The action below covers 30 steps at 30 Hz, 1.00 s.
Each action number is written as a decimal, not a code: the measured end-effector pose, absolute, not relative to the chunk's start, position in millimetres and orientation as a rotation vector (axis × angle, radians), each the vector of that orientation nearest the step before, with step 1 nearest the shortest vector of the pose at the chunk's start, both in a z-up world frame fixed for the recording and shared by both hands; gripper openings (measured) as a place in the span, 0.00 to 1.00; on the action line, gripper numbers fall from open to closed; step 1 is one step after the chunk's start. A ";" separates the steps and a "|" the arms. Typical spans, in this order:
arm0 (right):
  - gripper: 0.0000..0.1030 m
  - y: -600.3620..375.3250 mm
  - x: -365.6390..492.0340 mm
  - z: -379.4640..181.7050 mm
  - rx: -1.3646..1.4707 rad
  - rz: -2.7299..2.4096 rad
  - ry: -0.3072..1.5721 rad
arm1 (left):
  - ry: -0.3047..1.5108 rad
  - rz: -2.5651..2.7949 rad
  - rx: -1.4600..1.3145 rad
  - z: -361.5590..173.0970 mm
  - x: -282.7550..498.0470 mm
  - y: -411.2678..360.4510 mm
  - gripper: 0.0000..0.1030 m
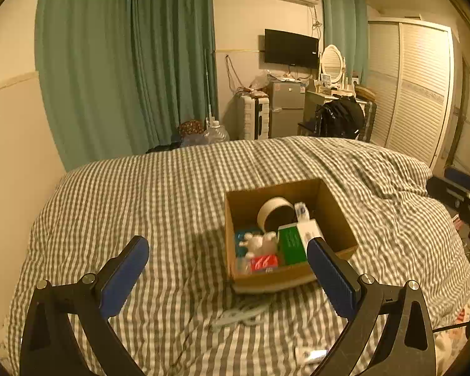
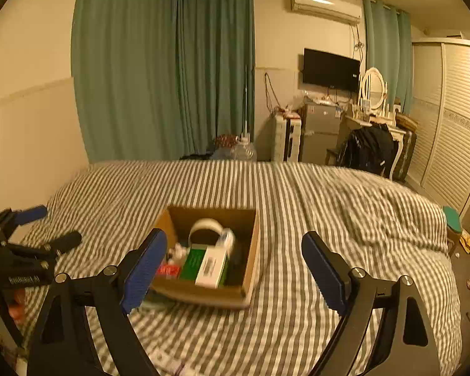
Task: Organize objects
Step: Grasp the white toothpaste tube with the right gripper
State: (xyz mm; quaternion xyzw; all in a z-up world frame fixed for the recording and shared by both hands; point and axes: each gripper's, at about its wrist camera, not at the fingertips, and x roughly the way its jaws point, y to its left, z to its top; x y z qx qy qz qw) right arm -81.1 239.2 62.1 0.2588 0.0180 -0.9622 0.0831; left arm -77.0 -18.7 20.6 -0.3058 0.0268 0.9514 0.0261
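You are hovering both released grippers, left gripper (image 1: 227,257) and right gripper (image 2: 235,250), so approach the cardboard box (image 1: 332,206) squarely, gripping its walls

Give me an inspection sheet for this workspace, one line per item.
Surface: bed with checked cover, rumpled.
Job's things: cardboard box open, holding tape roll, green box, white box, red packet.
Clutter: white scissors-like item on cover before box; unclear.
Grippers: left gripper open, empty; right gripper open, empty.
Cables: nothing clearly seen on bed.
Surroundings: green curtains, wall TV, wardrobe.
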 end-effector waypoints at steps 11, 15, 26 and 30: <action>0.85 224.7 -47.1 -55.3 1.036 -2.733 0.104 | 0.106 2.917 -1.062 -43.9 -25.1 -22.9 1.00; 0.85 211.7 -40.4 -91.8 1.112 -2.662 0.152 | 0.111 2.881 -1.157 -76.2 -14.7 -19.5 1.00; 0.74 188.1 -51.0 -161.8 1.337 -2.450 0.232 | 0.137 2.822 -1.308 -127.5 -13.6 -15.6 1.00; 0.50 178.9 -55.7 -172.0 1.372 -2.391 0.262 | 0.141 2.818 -1.324 -132.1 -21.0 -17.6 1.00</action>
